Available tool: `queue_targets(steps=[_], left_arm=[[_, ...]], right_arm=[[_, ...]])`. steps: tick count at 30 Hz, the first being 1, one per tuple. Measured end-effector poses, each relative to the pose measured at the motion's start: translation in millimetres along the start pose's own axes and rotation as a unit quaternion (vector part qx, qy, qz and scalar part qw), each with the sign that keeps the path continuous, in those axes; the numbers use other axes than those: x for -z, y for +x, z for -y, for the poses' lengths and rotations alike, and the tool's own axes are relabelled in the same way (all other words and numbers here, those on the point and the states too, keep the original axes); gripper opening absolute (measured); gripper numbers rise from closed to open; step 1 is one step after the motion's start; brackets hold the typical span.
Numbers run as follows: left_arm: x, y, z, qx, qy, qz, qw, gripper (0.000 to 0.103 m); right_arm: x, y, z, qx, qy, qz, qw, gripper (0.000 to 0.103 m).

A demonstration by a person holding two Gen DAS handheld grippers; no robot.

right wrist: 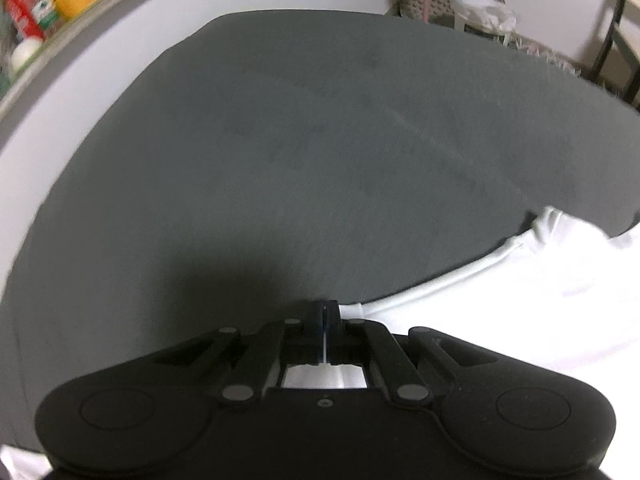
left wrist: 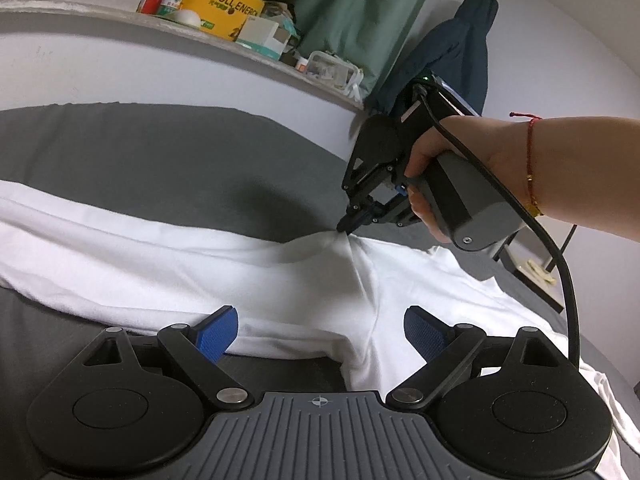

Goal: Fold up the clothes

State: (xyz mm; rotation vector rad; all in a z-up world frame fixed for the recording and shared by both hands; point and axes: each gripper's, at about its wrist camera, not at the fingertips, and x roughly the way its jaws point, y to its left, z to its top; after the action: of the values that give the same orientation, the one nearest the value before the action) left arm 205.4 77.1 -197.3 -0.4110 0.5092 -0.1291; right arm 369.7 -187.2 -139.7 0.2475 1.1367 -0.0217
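White garment (left wrist: 192, 264) spread across dark grey bed sheet (left wrist: 160, 152); left gripper (left wrist: 320, 334) wide apart, blue pads (left wrist: 216, 336) over near edge; right gripper (left wrist: 347, 227), held by hand (left wrist: 436, 168), pinches far fold; cluttered shelf (left wrist: 240, 40) far.

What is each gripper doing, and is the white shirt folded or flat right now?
Right gripper: shut, pinching a fold of the shirt.
Left gripper: open, holding nothing, over the shirt's near edge.
White shirt: spread on the grey sheet, bunched and wrinkled where pinched, not folded neatly.
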Motion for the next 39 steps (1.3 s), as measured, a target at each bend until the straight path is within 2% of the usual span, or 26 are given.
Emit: queue_targets(steps=[4, 6, 8, 12, 13, 16, 21, 24, 27, 32, 37, 39], left_arm=[[0, 2, 0, -0.003, 0.005, -0.004, 1.0, 0.092], [-1, 2, 1, 0.002, 0.007, 0.001, 1.0, 0.092], [-1, 1, 2, 0.006, 0.008, 0.007, 0.9999, 0.092], [-3, -1, 4, 0.015, 0.012, 0.018, 0.9997, 0.092], [-3, -1, 4, 0.018, 0.012, 0.021, 0.9996, 0.092], [-5, -3, 6, 0.025, 0.015, 0.029, 0.9992, 0.092], [-1, -7, 28, 0.081, 0.07, 0.039, 0.9934, 0.092], [4, -4, 44, 0.142, 0.103, 0.023, 0.9842, 0.092], [12, 5, 57, 0.199, 0.123, -0.018, 0.9722, 0.092], [20, 19, 60, 0.201, 0.128, -0.069, 0.9687, 0.092], [28, 32, 62, 0.202, 0.134, -0.12, 0.9627, 0.092], [29, 32, 60, 0.201, 0.136, -0.119, 0.9627, 0.092]], right_arm=[[-5, 14, 7, -0.013, 0.025, 0.0, 1.0, 0.002], [-16, 18, 19, -0.03, 0.014, -0.004, 0.999, 0.011], [-28, 13, 27, -0.062, 0.006, -0.002, 0.998, 0.026], [-48, -14, 54, -0.122, 0.01, 0.036, 0.992, 0.034], [-52, -22, 63, -0.131, 0.011, 0.049, 0.99, 0.039], [-68, -43, 96, -0.118, 0.017, 0.085, 0.989, 0.047], [-81, -67, 164, -0.059, 0.072, 0.111, 0.989, 0.047], [-77, -65, 185, -0.022, 0.093, 0.098, 0.991, 0.047], [-80, -50, 196, -0.019, 0.118, 0.073, 0.99, 0.047], [-64, -33, 215, -0.056, 0.155, 0.039, 0.986, 0.047], [-65, -4, 187, -0.078, 0.117, 0.004, 0.99, 0.047], [-65, 7, 173, -0.085, 0.106, -0.001, 0.991, 0.047]])
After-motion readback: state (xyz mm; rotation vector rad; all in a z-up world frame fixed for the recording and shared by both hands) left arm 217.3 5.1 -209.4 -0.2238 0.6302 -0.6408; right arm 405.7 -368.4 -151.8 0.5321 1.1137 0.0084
